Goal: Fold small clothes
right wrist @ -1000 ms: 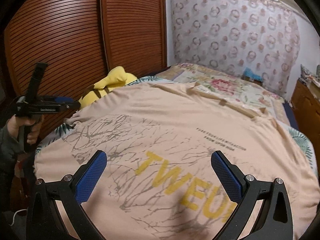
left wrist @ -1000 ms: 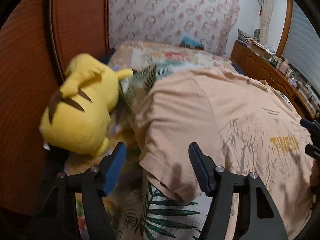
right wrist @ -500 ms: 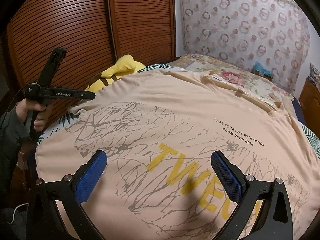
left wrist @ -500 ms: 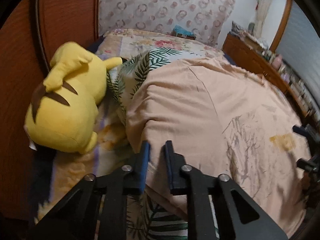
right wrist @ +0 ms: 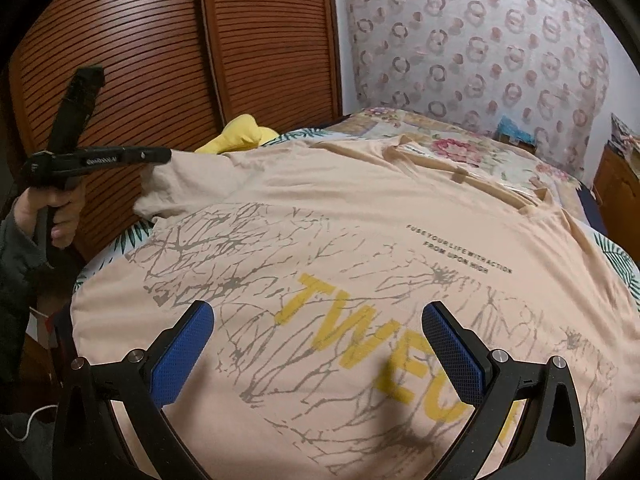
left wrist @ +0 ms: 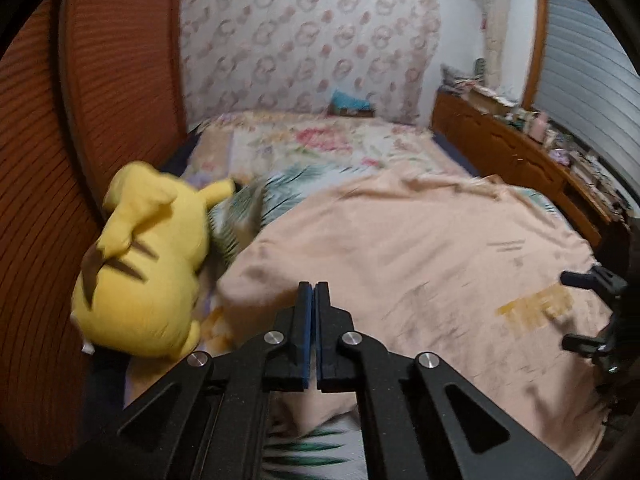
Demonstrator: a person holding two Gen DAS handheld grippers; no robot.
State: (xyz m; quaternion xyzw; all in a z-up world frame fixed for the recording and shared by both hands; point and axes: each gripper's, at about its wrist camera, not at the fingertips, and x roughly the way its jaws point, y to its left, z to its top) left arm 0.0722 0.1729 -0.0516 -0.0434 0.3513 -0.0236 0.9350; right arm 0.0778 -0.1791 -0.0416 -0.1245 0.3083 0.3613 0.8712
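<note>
Bed (left wrist: 320, 148): it serves as your folding surface; the floral and leaf-print covers lie under everything, between the slatted wooden doors and a cluttered sideboard.
T-shirt (right wrist: 360, 240): your peach shirt lies spread face up across the near half of the bed, print and yellow lettering showing, collar toward the far wall. Laid flat like this, it looks ready for a first sleeve fold.
Plush toy (left wrist: 148, 272): the yellow toy sits just beside the shirt's sleeve, against the doors. It looks close enough to get in the way of a fold on that side.
Left gripper (left wrist: 313, 300): you have its jaws pressed together on the sleeve (right wrist: 160, 188). In the right wrist view the cloth is pulled up to the tips, clear of the bed, so the pinch looks good for carrying it inward.
Right gripper (right wrist: 318, 332): your jaws stand wide apart above the lettering, holding nothing. It hovers there, probably waiting to pin the cloth or take the hem.
</note>
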